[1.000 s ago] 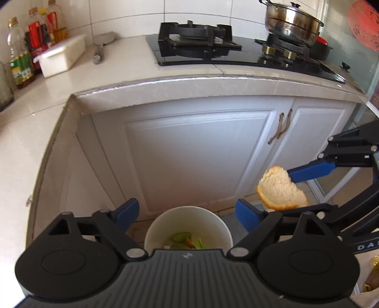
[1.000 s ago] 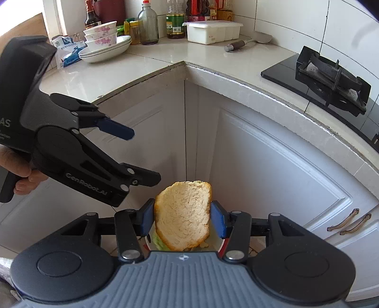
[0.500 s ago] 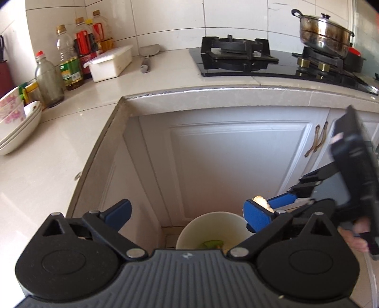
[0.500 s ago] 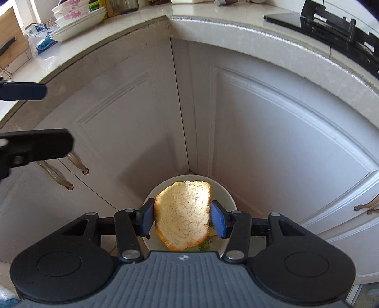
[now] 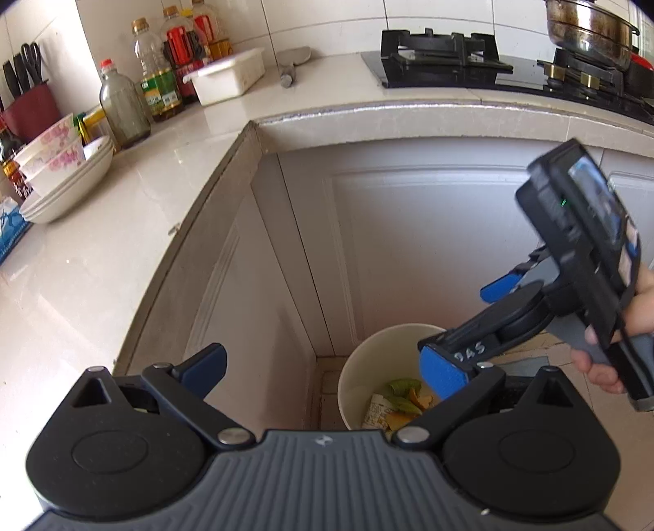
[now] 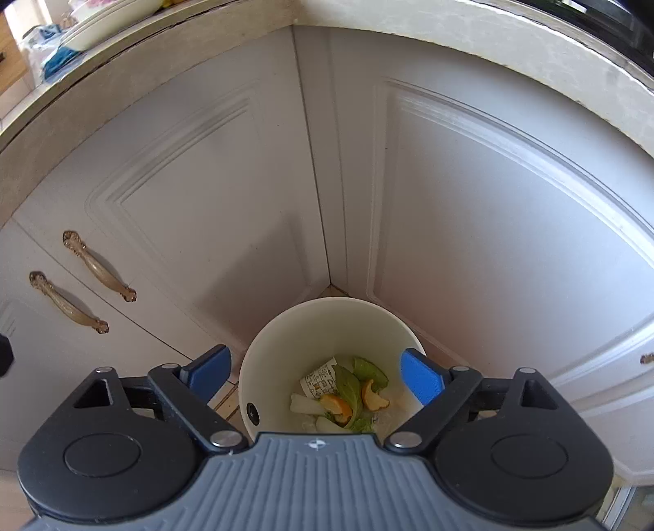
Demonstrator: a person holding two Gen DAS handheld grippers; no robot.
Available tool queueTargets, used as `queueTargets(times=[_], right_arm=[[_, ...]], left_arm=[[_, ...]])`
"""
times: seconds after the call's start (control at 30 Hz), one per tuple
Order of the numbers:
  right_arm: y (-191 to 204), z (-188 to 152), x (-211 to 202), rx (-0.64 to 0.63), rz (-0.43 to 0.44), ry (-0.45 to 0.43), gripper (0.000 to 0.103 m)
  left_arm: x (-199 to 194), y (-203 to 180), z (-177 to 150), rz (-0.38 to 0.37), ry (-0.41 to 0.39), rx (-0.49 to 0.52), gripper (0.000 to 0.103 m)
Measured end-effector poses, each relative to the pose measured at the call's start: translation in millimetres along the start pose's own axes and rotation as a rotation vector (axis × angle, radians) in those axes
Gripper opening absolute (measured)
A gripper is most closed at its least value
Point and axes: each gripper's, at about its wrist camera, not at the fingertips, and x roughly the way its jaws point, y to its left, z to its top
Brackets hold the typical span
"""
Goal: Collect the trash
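Note:
A white trash bin (image 6: 319,326) stands on the floor in the corner of the white cabinets. Inside it lie green leaves, orange peel (image 6: 374,398) and a printed wrapper (image 6: 319,378). My right gripper (image 6: 314,369) hangs right over the bin's mouth; its jaws are opening and nothing is between them. No bread slice is visible in either view. In the left wrist view the bin (image 5: 368,347) sits low, with scraps (image 5: 400,396) inside. My left gripper (image 5: 325,369) is open and empty, beside the right gripper (image 5: 462,322), which a hand (image 5: 637,310) holds.
The L-shaped countertop (image 5: 102,261) carries stacked bowls (image 5: 61,179), bottles (image 5: 159,77) and a white box (image 5: 229,77). A gas stove (image 5: 445,57) with a steel pot (image 5: 588,28) is at the back right. Brass door handles (image 6: 81,282) stick out at the left.
The right gripper sank toward the bin and its jaws spread; the bread slice it gripped is gone from between them. The left gripper shifted and turned, with more countertop in its view.

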Motion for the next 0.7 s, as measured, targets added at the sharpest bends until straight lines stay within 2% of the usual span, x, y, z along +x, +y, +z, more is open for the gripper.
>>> queueTargets(times=[0.13,0.23,0.4,0.53,0.7], right_arm=[[-2.6,-2.5,-23.0,0.045,-0.054,0.028,0.103],[0.3,-7.9,-44.0,0.085,-0.14,0.065,0.103],[2.7,-19.7,-86.3,0.196,-0.263,0.107,0.103],[6.6,-24.7,-113.0,0.253,-0.298,0.104,0.103],[12.4,-26.7,-132.9,0.278,-0.301,0.078,0.103]], left_arm=[[9.4,-1.2,1.1,-0.018,0.085,-0.034,0.101],[13.5,-2.7,2.6,-0.028,0.156,-0.073,0.101],[6.0,0.8,9.8,-0.024,0.215,-0.118,0.101],[-0.8,8.4,14.8,-0.056,0.259,-0.166,0.101],[-9.8,8.0,21.1,-0.071,0.263,-0.169,0.101]])
